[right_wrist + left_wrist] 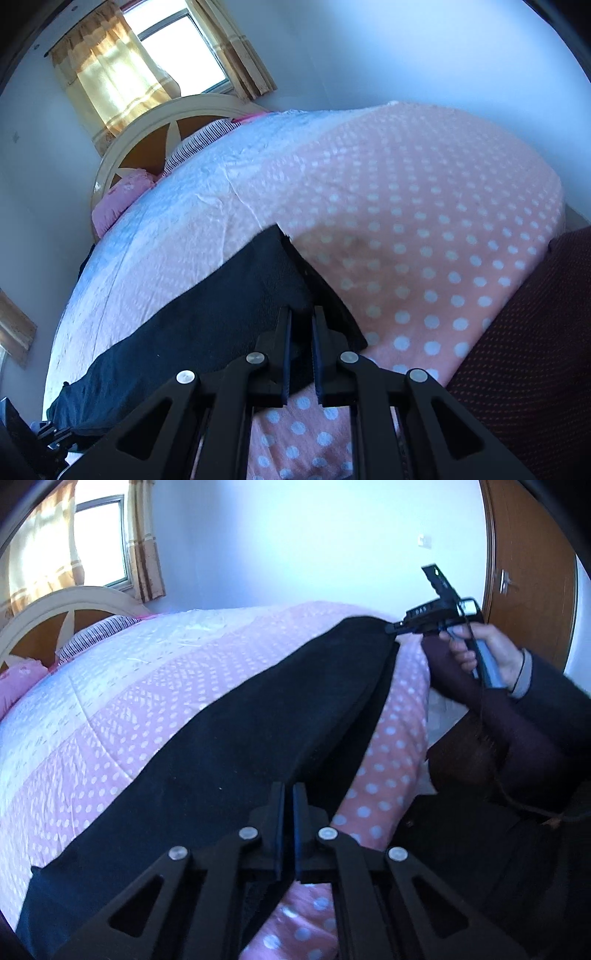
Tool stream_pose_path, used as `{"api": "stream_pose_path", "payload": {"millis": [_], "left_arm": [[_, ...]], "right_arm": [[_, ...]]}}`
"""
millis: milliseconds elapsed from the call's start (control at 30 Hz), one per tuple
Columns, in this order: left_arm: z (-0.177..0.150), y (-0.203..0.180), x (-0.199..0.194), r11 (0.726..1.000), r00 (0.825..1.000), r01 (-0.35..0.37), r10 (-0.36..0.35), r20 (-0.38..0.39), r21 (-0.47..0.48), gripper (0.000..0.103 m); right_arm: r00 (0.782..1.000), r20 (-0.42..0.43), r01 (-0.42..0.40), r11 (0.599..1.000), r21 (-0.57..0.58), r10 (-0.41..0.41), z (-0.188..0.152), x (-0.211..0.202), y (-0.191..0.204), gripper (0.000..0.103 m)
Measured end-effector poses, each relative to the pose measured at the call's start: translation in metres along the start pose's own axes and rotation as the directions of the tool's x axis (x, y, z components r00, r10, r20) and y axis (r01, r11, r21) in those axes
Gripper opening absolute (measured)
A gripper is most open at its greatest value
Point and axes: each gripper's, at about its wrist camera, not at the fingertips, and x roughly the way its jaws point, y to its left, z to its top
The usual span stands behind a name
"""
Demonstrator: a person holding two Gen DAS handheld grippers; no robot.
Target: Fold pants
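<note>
Black pants [229,746] lie stretched in a long band across the pink dotted bedspread [122,701], near the bed's side edge. My left gripper [289,794] is shut on the near end of the pants, with its fingers almost touching. At the far end, a hand holds my right gripper [397,627], whose tips pinch the pants' corner. In the right wrist view the right gripper [301,317] is shut on the dark fabric of the pants [207,317]. The fabric fills the narrow gap between its fingers. The pants run from there toward the lower left.
A cream and wood headboard [55,609] with pillows [22,683] is at the bed's far end, under a curtained window [99,542]. A wooden door [532,554] stands at the right. The person's dark sleeve [554,709] and dark red clothing [535,332] are beside the bed edge.
</note>
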Motion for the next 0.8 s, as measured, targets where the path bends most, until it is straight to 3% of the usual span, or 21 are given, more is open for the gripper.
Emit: {"api": "stream_pose_path", "payload": {"millis": [233,400,533,733,800], "left_arm": [[-0.015,0.0,0.004,0.998,0.998,0.052,-0.053,-0.018,-0.037,0.004],[-0.013,0.002,-0.004,0.994,0.996,0.087,-0.086,0.011,-0.07,0.001],[-0.012,0.0,-0.012,0.992,0.994,0.111,-0.11,0.026,-0.061,0.001],[-0.019,0.003,0.003,0.997,1.0,0.019,-0.019,0.002,-0.069,0.003],[-0.018,0.0,0.006,0.999,1.0,0.001,-0.001,-0.009,-0.042,0.017]], "right_arm": [[0.998,-0.041,0.047,0.999,-0.006,-0.048,-0.003,-0.001,-0.004,0.01],[1.0,-0.011,-0.022,1.0,0.016,0.022,-0.001,-0.019,-0.008,0.009],[1.0,-0.004,-0.007,1.0,0.006,0.007,0.002,-0.029,-0.01,0.009],[0.995,-0.097,0.04,0.999,0.022,-0.038,-0.01,-0.004,-0.023,0.009],[0.994,-0.101,0.042,0.999,0.012,-0.041,-0.012,-0.002,-0.02,0.009]]}}
